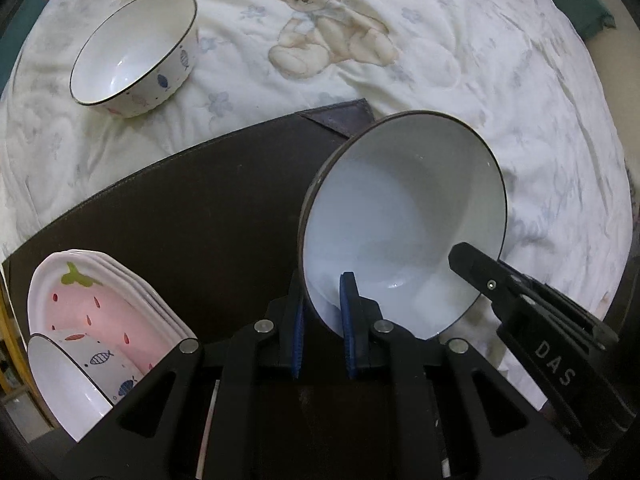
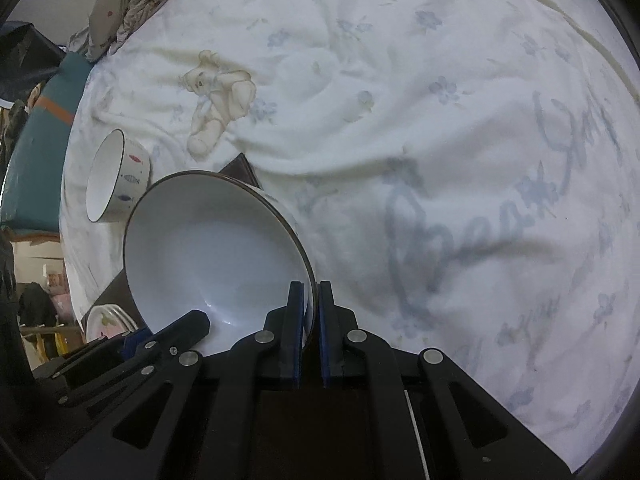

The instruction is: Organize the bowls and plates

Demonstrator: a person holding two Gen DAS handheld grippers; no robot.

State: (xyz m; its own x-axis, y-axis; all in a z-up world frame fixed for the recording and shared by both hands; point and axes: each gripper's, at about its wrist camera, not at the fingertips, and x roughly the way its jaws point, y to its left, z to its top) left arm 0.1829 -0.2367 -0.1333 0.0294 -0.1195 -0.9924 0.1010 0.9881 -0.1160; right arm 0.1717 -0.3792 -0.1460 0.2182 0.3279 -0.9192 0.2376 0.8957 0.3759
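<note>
Looking down from my left wrist, I see my left gripper [image 1: 322, 316] clamped on the rim of a big white bowl [image 1: 400, 220], one blue pad inside the bowl and one outside. I think I hold it by the rim because the wall is thin enough to fit between the pads. The bowl is tipped up on its side over the edge of a dark mat [image 1: 180, 208] that lies on the bed [image 1: 480, 60]. My right gripper [image 1: 464, 258] pinches the rim on the other side, I guess so the bowl does not swing. I count three bowls here: the one I hold, a fish bowl [image 1: 136, 56] sitting alone on the bed, and another fish bowl [image 1: 76, 376] resting on the pink plates [image 1: 104, 312]. The plates are stacked, at least three, maybe four. That pile looks like the tidy spot, so my bowl likely goes there.

From my right wrist, my right gripper [image 2: 311, 312] is squeezed together on the same bowl's [image 2: 212, 248] rim. My left gripper [image 2: 188, 326] reaches in from the left. Here I count two bowls, mine and the fish bowl [image 2: 120, 176] behind it. Only a corner of the plates [image 2: 106, 320] shows, too little to count.
</note>
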